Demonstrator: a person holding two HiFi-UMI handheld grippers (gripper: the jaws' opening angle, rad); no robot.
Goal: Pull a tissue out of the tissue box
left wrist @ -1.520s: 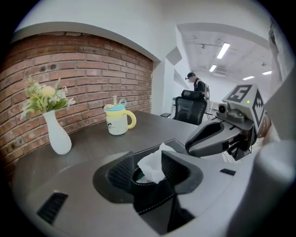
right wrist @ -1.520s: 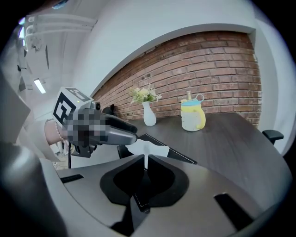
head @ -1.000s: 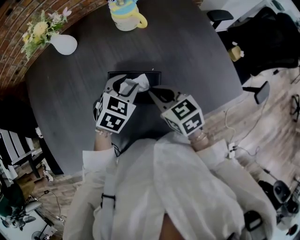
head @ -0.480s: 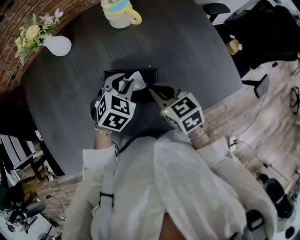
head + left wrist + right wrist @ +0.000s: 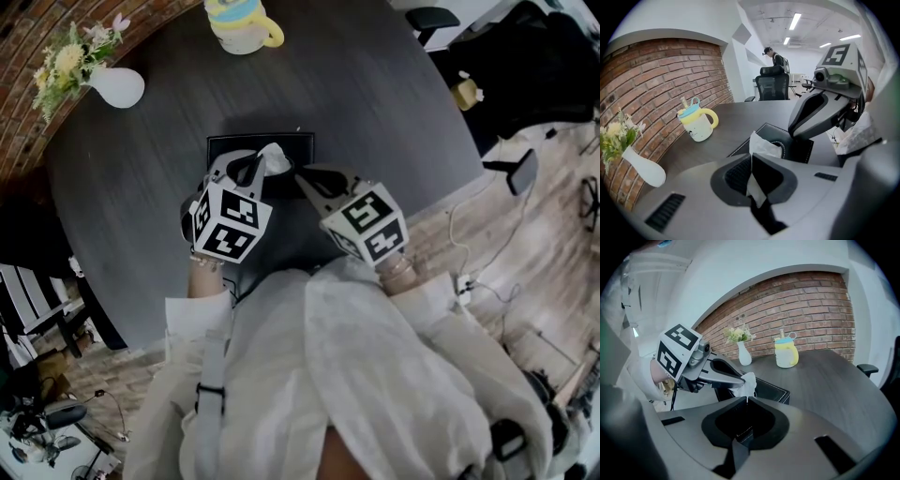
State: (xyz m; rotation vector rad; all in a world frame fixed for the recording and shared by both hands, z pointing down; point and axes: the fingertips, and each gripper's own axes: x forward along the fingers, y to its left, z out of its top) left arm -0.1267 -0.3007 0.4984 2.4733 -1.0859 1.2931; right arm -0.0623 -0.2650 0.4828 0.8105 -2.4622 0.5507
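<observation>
Seen from above, a person in a pale shirt (image 5: 356,375) stands at a dark, round tabletop (image 5: 375,103) with a pair of tongs in each hand, both reaching to a black tissue box (image 5: 225,147) that lies flat on the tabletop just in front of the person. A white tissue (image 5: 274,157) stands up out of the slot in the top of the box. The left tongs (image 5: 265,167) point steeply down at it, and the left gripper view shows their jaws pressed together on the tissue (image 5: 763,146), with a strip of the white sheet pinched between the two dark pads and the rest bunched just above the box (image 5: 802,151). The right tongs (image 5: 300,178) come in from the other side, with their tip at the top of the box beside the slot. The right gripper view shows these tongs (image 5: 747,398) with their jaws closed tip to tip and nothing between them, the tissue (image 5: 749,380) just beyond. At the far edge of the tabletop, well apart from the box, stand a cream mug (image 5: 240,23) with a yellow handle and a blue lid, and a white vase (image 5: 117,86) of pale flowers near a curved brick wall (image 5: 19,42). The left gripper view also shows a black office chair (image 5: 772,86) in the background.
</observation>
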